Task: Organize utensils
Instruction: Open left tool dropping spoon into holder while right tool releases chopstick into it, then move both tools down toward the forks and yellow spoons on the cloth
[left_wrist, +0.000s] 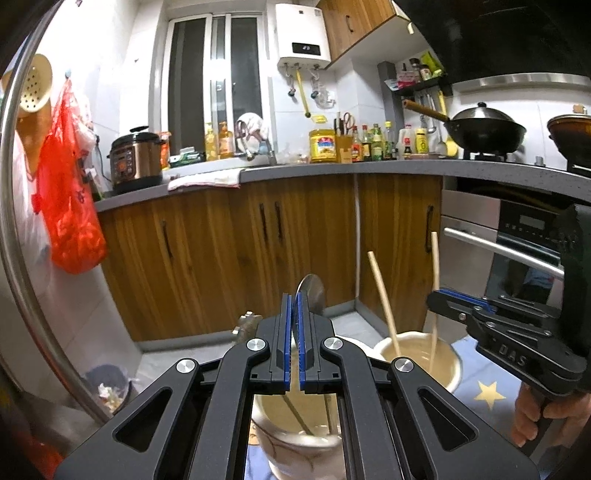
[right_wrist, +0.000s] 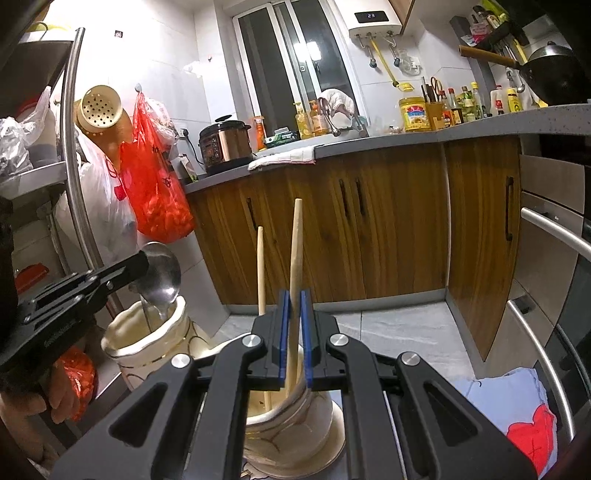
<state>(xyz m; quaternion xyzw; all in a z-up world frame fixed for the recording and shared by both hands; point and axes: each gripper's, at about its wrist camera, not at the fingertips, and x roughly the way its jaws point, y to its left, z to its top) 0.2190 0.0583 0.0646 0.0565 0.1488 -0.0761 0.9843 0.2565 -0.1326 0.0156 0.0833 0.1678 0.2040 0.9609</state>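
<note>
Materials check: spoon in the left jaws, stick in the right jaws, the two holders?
Spoon: polished metal, likely stainless; mirror-like reflections on the bowl. Chopstick: pale wood or bamboo, matte, uniform tan. Left holder and right holder: glazed ceramic by the look; glossy cream with thin dark line decoration.

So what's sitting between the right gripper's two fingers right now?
One wooden chopstick, standing up out of the cream cup; the right gripper pinches it, seen in the right wrist view.

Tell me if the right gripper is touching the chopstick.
Touching. The right wrist view shows the right gripper with its jaws closed on the taller chopstick standing in the cup.
</note>
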